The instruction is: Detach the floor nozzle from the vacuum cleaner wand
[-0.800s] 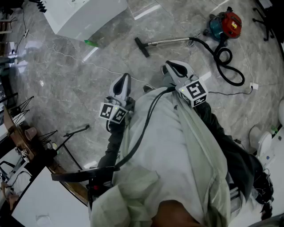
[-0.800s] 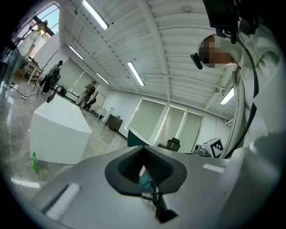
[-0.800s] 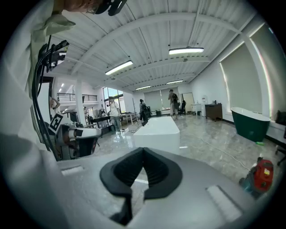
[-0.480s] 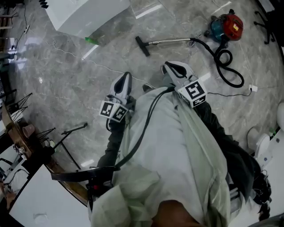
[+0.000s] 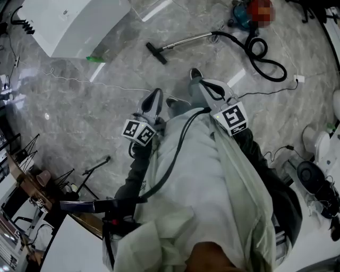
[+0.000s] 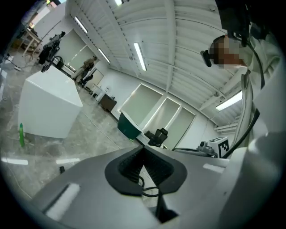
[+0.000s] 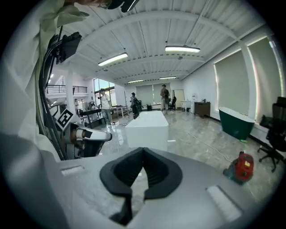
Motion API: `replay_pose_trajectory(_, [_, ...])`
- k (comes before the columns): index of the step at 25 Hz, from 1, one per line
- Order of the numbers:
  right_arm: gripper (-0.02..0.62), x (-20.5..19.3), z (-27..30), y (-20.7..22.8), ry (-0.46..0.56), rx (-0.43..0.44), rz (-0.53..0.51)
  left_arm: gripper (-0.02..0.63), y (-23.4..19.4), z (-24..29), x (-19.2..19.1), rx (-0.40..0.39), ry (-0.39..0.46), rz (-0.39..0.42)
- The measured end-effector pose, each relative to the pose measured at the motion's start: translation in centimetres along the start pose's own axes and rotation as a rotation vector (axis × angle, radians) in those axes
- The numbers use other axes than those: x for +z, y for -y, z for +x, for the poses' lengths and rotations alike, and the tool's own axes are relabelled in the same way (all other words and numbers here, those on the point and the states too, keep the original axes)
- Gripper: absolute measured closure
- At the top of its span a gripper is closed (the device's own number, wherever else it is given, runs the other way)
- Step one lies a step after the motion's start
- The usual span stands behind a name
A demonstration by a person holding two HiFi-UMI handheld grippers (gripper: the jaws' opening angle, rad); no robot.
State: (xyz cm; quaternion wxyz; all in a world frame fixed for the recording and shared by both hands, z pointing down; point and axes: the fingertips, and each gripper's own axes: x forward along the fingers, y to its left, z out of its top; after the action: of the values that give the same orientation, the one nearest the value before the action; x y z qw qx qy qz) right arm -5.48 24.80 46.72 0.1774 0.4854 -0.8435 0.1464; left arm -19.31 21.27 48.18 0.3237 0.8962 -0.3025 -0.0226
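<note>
— Up at the top centre of the head view, is that the floor nozzle (image 5: 155, 53)?
— Yes, lying on the grey stone floor (image 5: 79, 106), on the left end of the wand (image 5: 188, 40), which runs right to the black hose (image 5: 234, 36).
— And the grippers?
— The left gripper (image 5: 155, 95) and right gripper (image 5: 195, 76) sit mid-frame, well apart from it. Both pairs of jaws are clenched together on nothing.

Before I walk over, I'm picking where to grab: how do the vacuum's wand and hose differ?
The wand is silvery and straight; the hose is black and looped. The wand ends in the floor nozzle; the hose runs to the canister. Both lie on the floor, joined end to end.
</note>
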Motion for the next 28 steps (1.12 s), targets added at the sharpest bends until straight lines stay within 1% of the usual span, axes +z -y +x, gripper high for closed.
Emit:
replay_pose_trajectory(2, [0.595,-0.6,-0.8,1.0,-0.005,-0.026,0.033,0.601,0.7,1.3,-0.9,-0.033,-0.029,0.002])
replay_pose_trajectory(4, [0.595,-1.2,-1.1,1.9,-0.02,-0.035,0.058,0.601,1.0,2.4,-1.3,-0.047,-0.052,0.007])
replay_pose_trajectory(7, [0.595,-1.9,-0.1,3.9,-0.06,-0.024,0.093,0.601,0.4,4.2,-1.0,-0.032,-0.069,-0.003])
replay_pose_trajectory(9, [0.595,-2.3,0.7,6.3,-0.074,-0.009,0.119,0.601,-0.2,5.9,-1.0,-0.008,-0.079,-0.017])
replay_pose_trajectory(13, [0.595,-3.6,2.6,13.1,-0.074,0.025,0.126,0.601,-1.4,10.7,-1.9,0.054,-0.11,-0.043])
replay_pose_trajectory(16, [0.595,-4.1,4.9,19.6,-0.058,0.05,0.199,0.601,-2.8,15.5,-2.1,0.124,-0.127,-0.073])
replay_pose_trajectory(19, [0.595,-5.1,7.3,26.5,-0.086,0.072,0.217,0.601,-3.0,20.1,-1.5,0.19,-0.142,-0.101])
replay_pose_trajectory(21, [0.595,-6.5,9.1,30.8,-0.125,0.108,0.186,0.601,-2.5,22.9,-1.2,0.211,-0.14,-0.113])
replay_pose_trajectory(22, [0.595,-7.5,10.3,32.7,-0.151,0.131,0.152,0.601,-2.2,24.2,-1.2,0.217,-0.141,-0.118])
replay_pose_trajectory(25, [0.595,-12.5,14.6,37.3,-0.253,0.211,-0.029,0.601,-2.5,27.2,-2.3,0.246,-0.152,-0.146])
replay_pose_trajectory(27, [0.595,-16.9,18.3,40.2,-0.322,0.232,-0.137,0.601,-4.8,28.9,-4.1,0.303,-0.144,-0.181])
replay_pose_trajectory(28, [0.595,-19.1,20.3,41.4,-0.354,0.238,-0.18,0.601,-6.6,29.6,-5.3,0.35,-0.138,-0.197])
